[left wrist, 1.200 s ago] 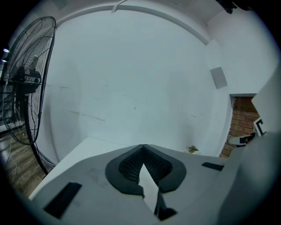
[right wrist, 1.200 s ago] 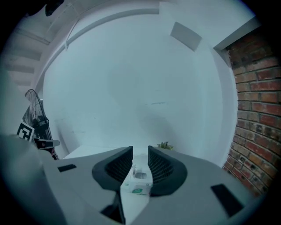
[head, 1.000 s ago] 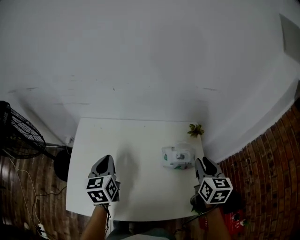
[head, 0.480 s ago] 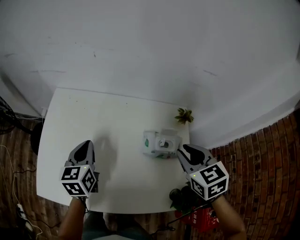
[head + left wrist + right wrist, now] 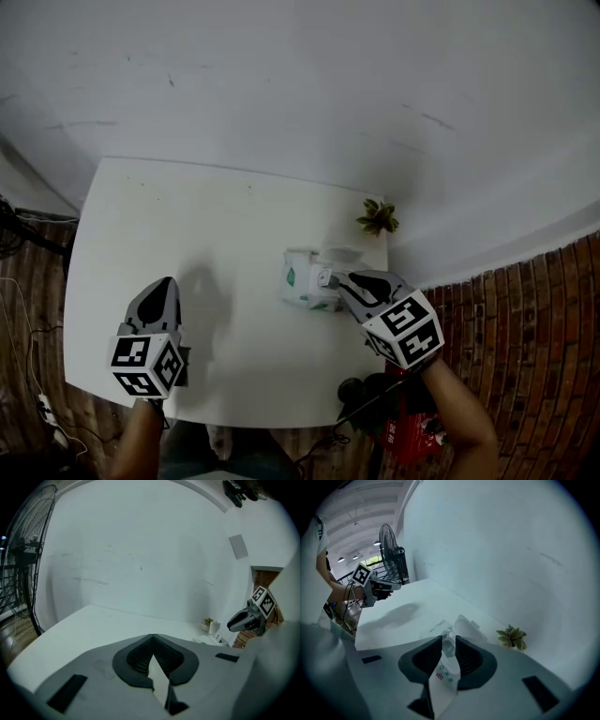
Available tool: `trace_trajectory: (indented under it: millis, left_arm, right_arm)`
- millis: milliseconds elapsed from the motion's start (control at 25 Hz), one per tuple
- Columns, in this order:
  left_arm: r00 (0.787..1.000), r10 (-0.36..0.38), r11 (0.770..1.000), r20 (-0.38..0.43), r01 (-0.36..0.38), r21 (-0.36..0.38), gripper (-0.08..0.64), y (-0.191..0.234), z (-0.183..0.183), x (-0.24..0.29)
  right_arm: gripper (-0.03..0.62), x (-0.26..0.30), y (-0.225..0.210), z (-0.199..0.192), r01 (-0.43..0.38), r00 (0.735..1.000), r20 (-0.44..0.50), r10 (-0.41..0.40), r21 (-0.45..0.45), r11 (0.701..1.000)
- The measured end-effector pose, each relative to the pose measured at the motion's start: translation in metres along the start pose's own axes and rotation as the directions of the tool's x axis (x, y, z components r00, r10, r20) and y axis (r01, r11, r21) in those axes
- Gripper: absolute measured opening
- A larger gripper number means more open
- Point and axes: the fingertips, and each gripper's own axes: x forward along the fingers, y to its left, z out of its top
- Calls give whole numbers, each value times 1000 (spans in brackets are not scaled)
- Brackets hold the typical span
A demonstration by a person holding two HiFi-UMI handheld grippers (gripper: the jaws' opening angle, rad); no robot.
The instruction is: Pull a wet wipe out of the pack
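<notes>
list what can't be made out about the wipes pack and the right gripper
Whether the right gripper grips anything: right gripper view, the white between its slightly parted jaws blends into the pack.
Pack's opening: head view, the gripper covers it.
Pack's print: too small in head view, mostly behind the jaws in right gripper view.

The table lies bare left of the pack. A small plant stands just behind it, seemingly apart.

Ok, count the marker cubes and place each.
2. One cube on the left tool, over the table's front left; another on the right tool, at the wipes pack.
</notes>
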Motion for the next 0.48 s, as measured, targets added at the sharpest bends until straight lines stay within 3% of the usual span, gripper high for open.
trace_trajectory:
  millis: [480]
  left_arm:
    - [996, 91, 995, -22, -90, 31, 2, 13, -14, -15]
  right_arm:
    - [86, 38, -6, -23, -51, 999, -1, 51, 26, 998]
